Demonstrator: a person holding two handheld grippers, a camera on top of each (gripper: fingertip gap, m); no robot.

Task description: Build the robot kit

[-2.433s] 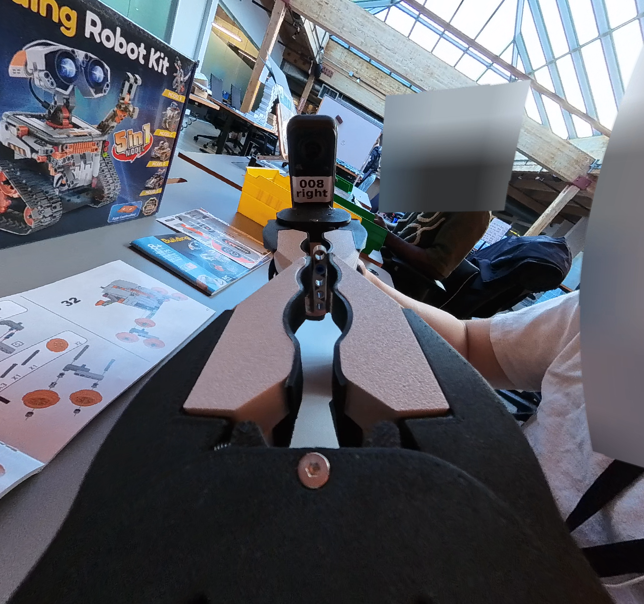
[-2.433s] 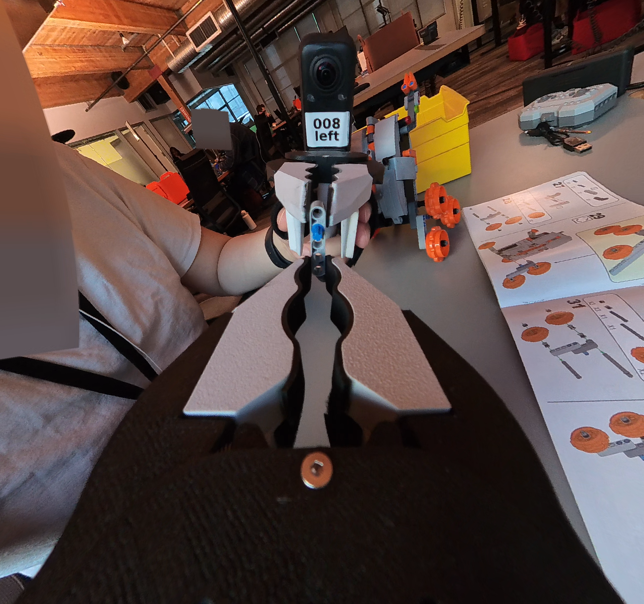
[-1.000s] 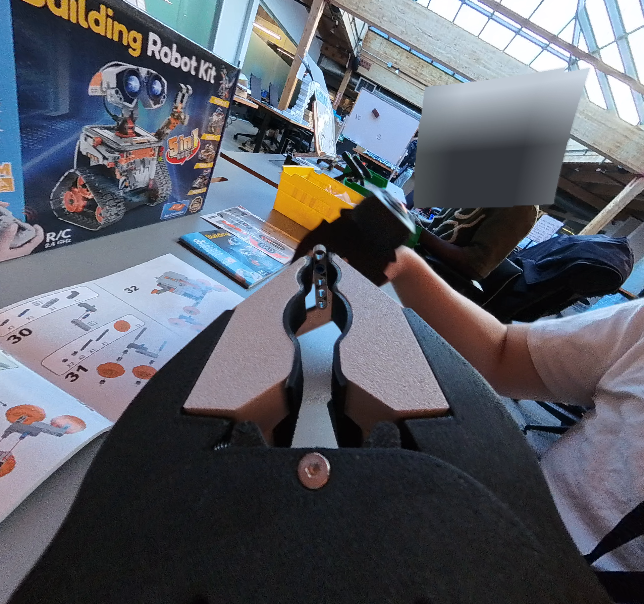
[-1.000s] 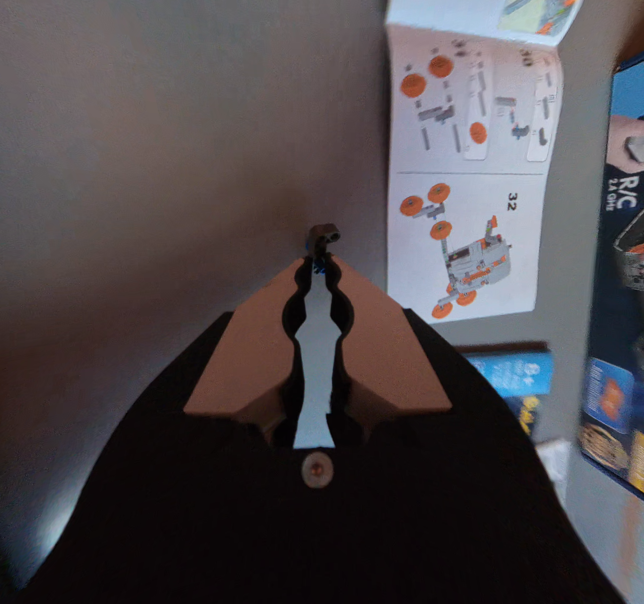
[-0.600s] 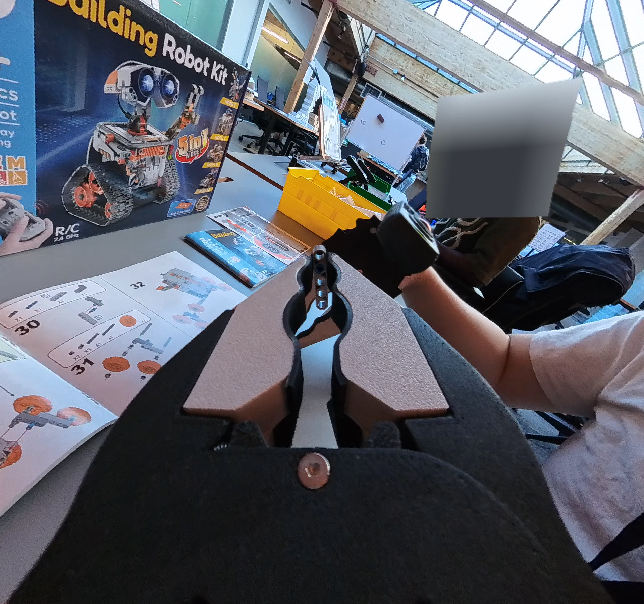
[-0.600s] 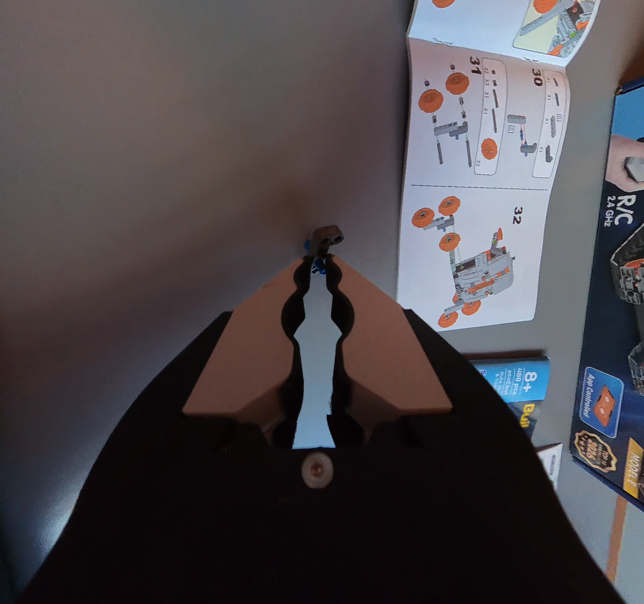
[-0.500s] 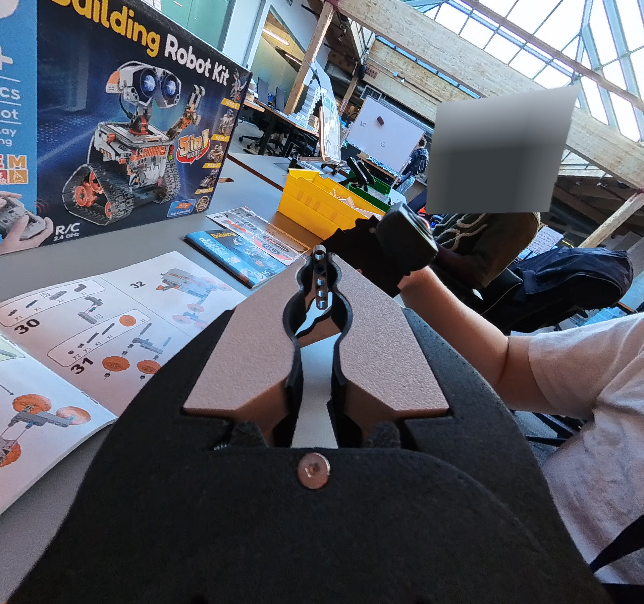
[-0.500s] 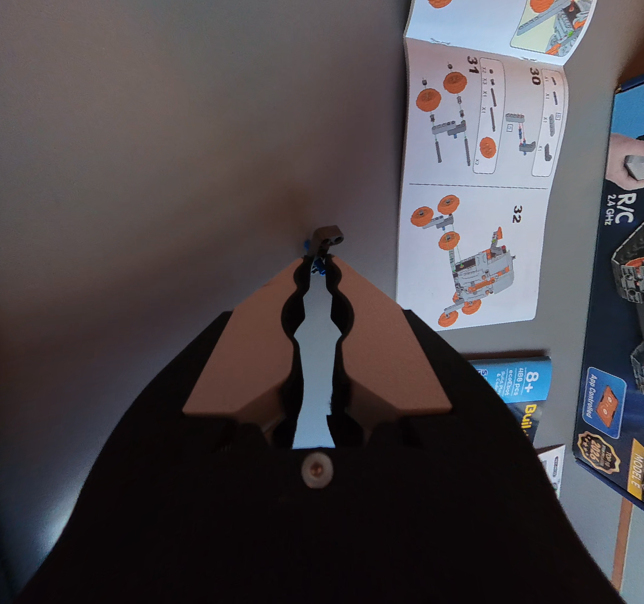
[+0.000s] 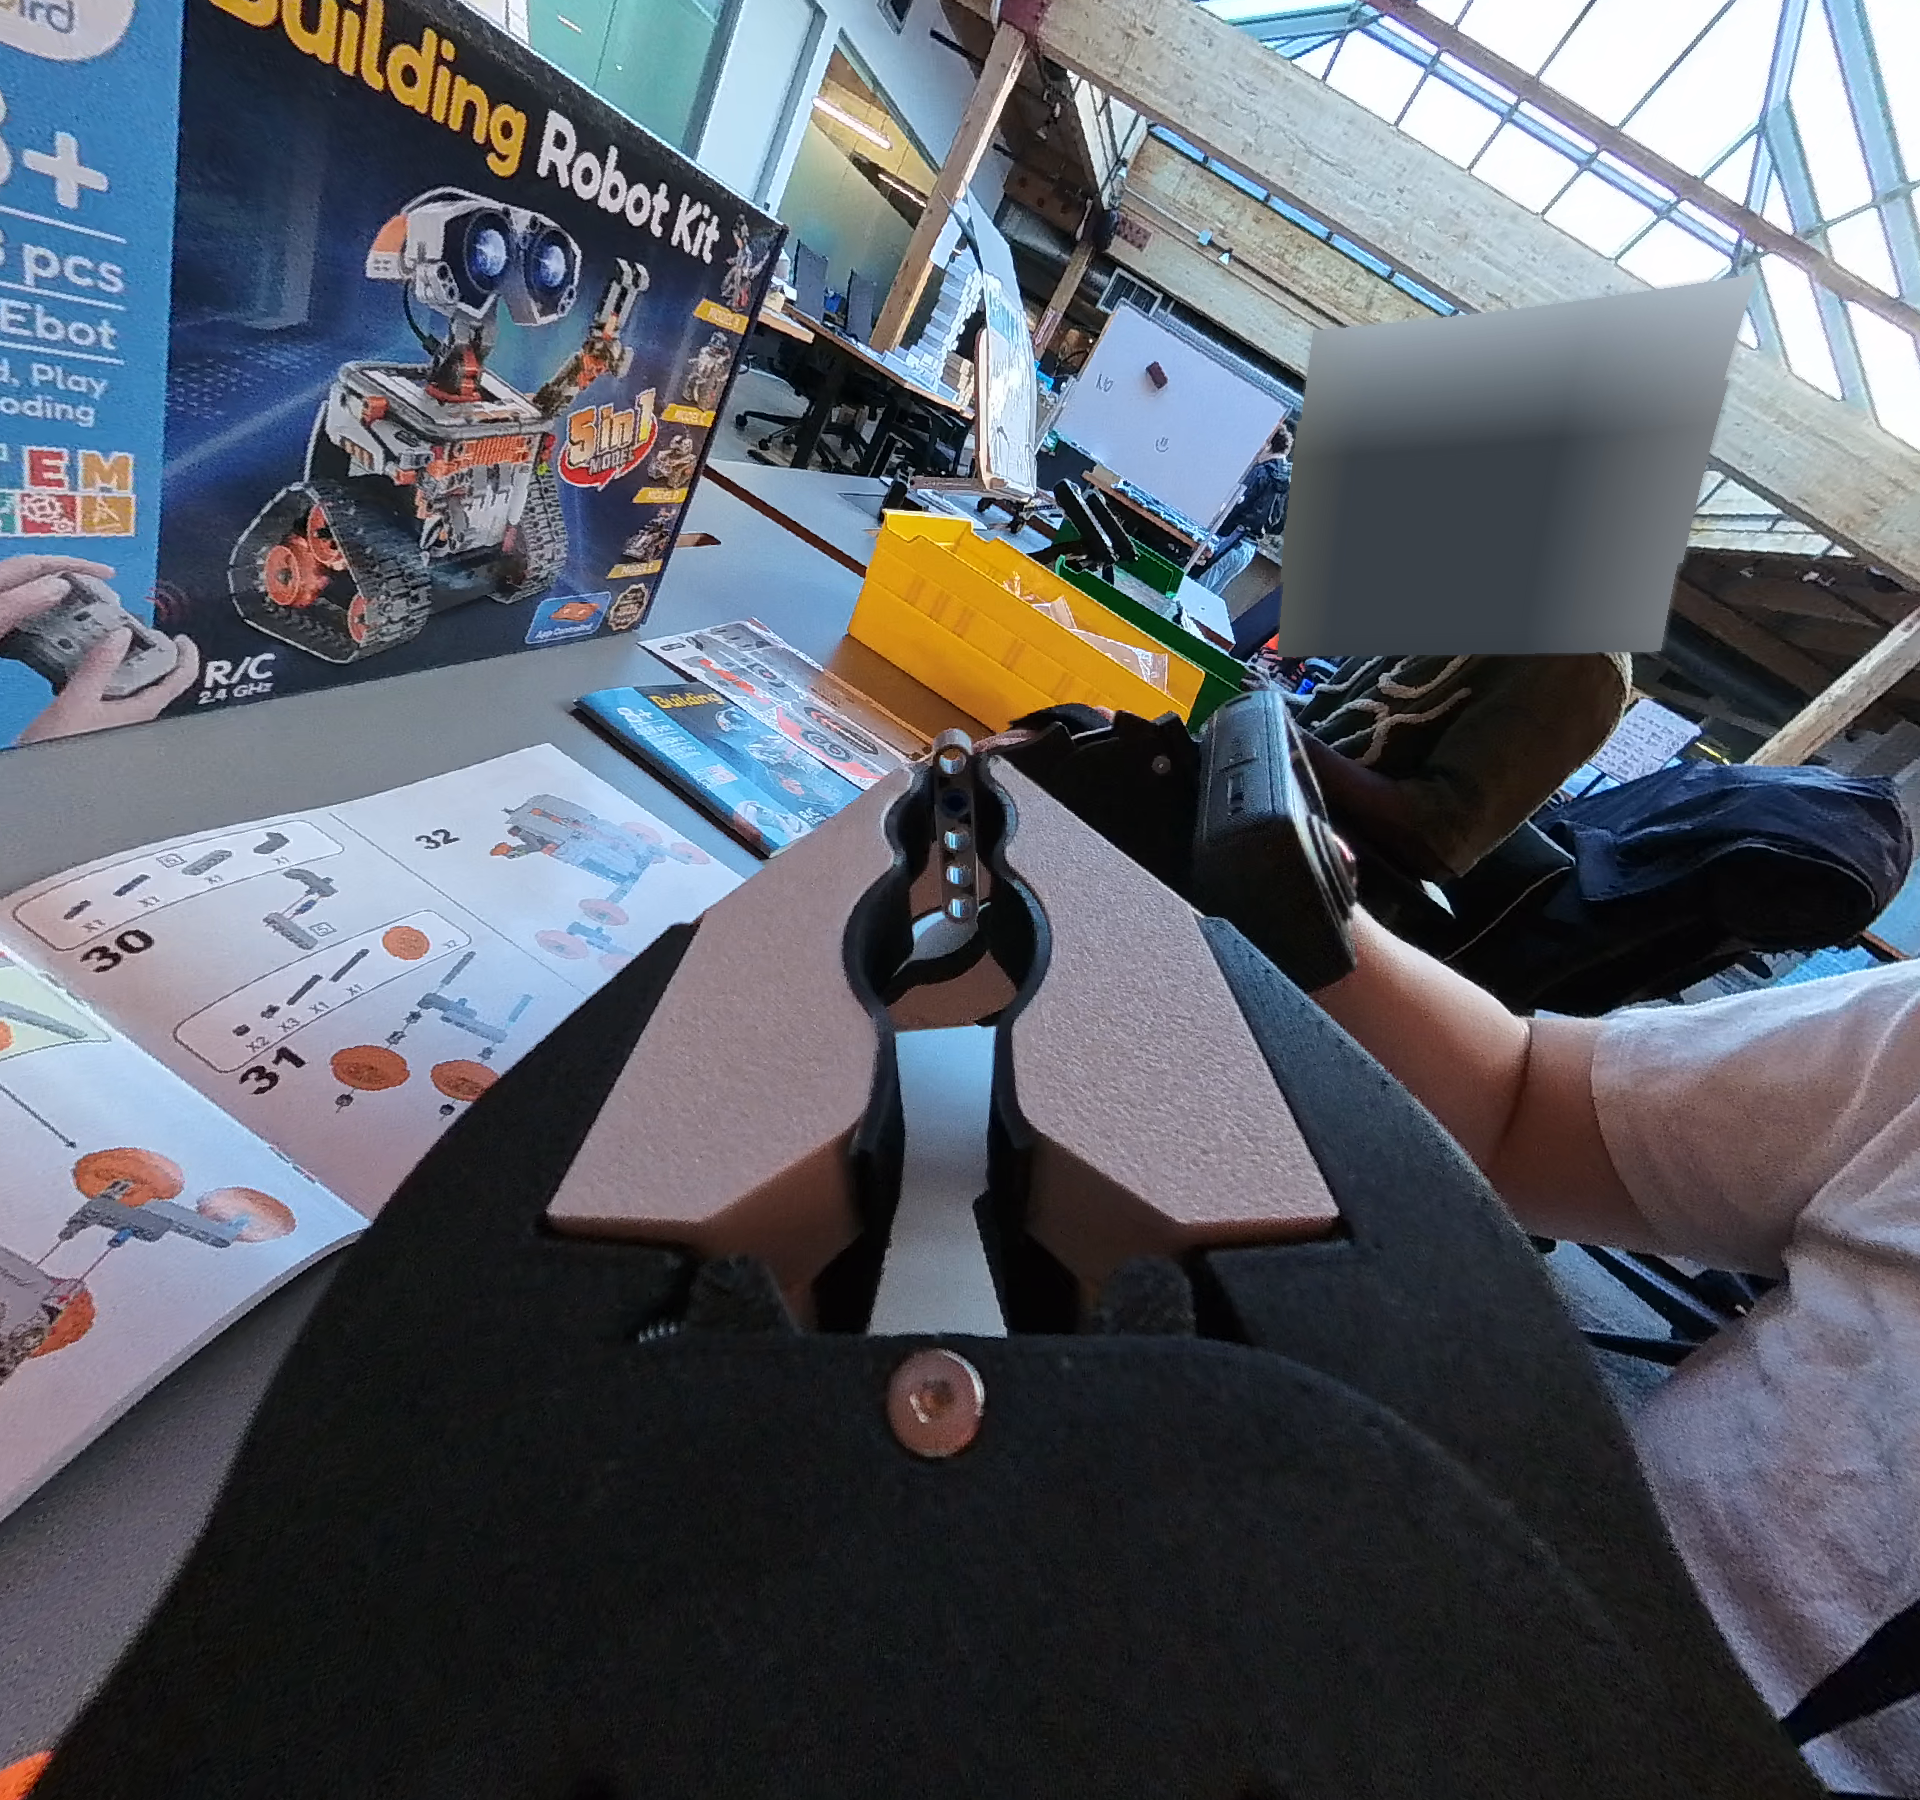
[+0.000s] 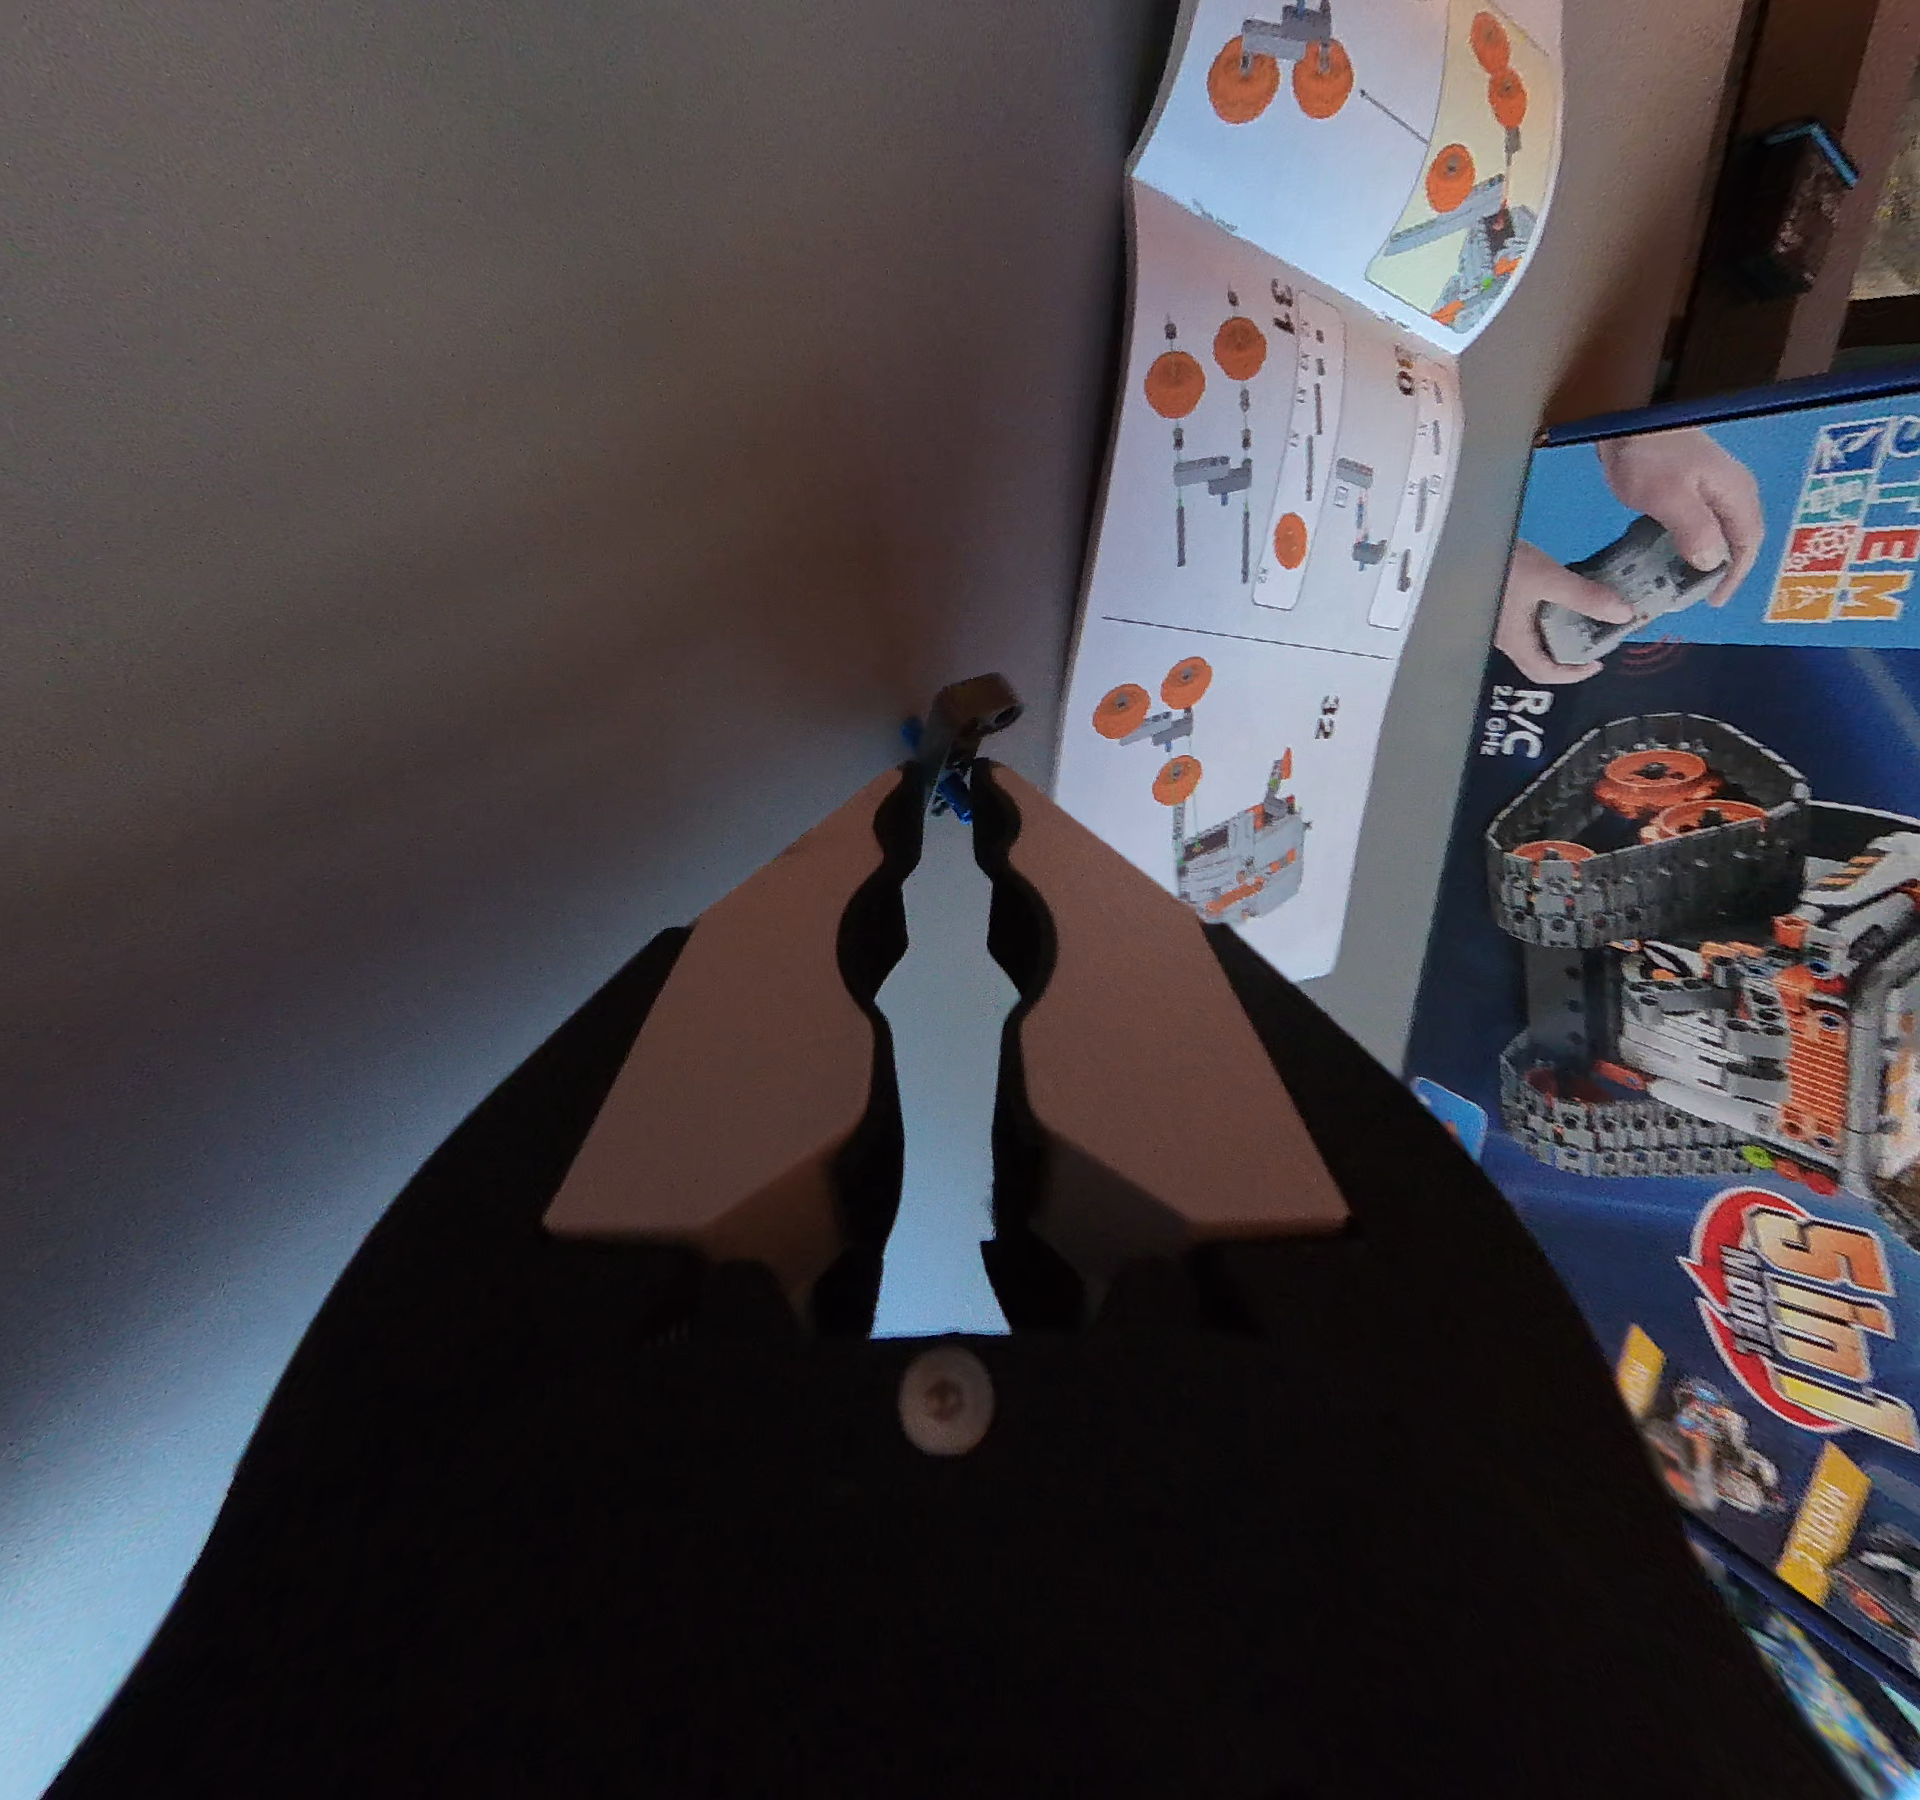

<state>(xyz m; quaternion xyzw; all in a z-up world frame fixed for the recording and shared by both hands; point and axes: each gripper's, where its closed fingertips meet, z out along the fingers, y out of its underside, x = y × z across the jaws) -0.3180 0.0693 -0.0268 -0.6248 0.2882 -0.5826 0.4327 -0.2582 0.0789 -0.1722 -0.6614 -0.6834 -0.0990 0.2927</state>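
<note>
Two grippers, each pinching a small building-kit piece above a grey table.

The left gripper (image 9: 951,784) is closed on a thin grey beam with holes (image 9: 954,841), held upright at the very tips of its fingers, above the table (image 9: 343,732). The right gripper (image 10: 943,789) points down at the bare table (image 10: 468,400) and clamps a bent grey piece with a blue pin (image 10: 961,732), most of which sticks out past the tips. An open instruction booklet (image 10: 1299,524) lies just beside it, with the kit's box (image 9: 395,327) standing behind and a yellow bin (image 9: 997,623) farther back. Both grips look shallow, so a twist or a knock against the table could let either piece pivot or slip out; the small blue pin could also pop loose.
</note>
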